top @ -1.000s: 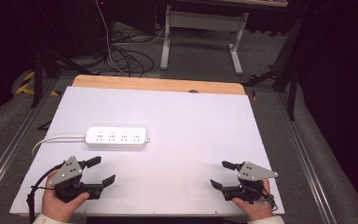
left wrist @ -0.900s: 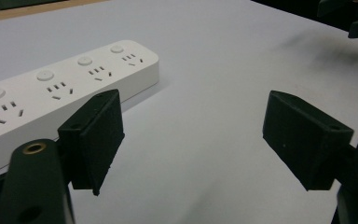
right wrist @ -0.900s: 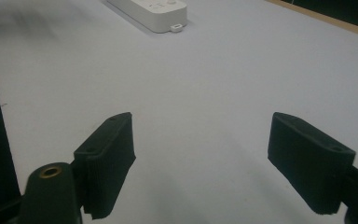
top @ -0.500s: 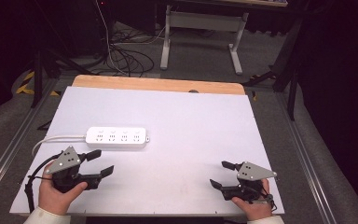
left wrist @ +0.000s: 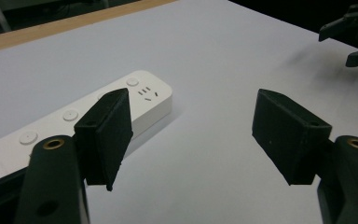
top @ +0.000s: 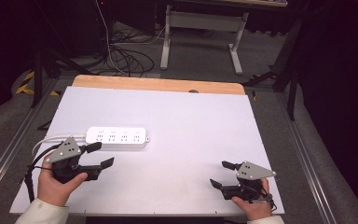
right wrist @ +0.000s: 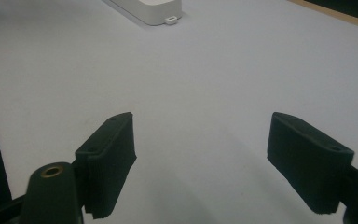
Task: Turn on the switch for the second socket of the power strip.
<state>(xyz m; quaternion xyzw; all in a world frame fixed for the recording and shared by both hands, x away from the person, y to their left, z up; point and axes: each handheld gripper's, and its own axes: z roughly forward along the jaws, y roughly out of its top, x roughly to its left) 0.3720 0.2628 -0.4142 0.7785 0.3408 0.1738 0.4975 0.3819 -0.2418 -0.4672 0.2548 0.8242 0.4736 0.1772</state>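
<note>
High view puts the left gripper (top: 103, 155) at the near left of the table (top: 191, 121), jaws spread wide and empty, its farther jaw just beside the near edge of the one white power strip (top: 116, 137). Four sockets show along the strip's top, and its cord (top: 46, 141) loops off its left end. The right gripper (top: 223, 174) sits at the near right, well apart from the strip, also spread and empty. The step looks like an approach; next, the left jaws likely need to straddle the strip's body and close.
</note>
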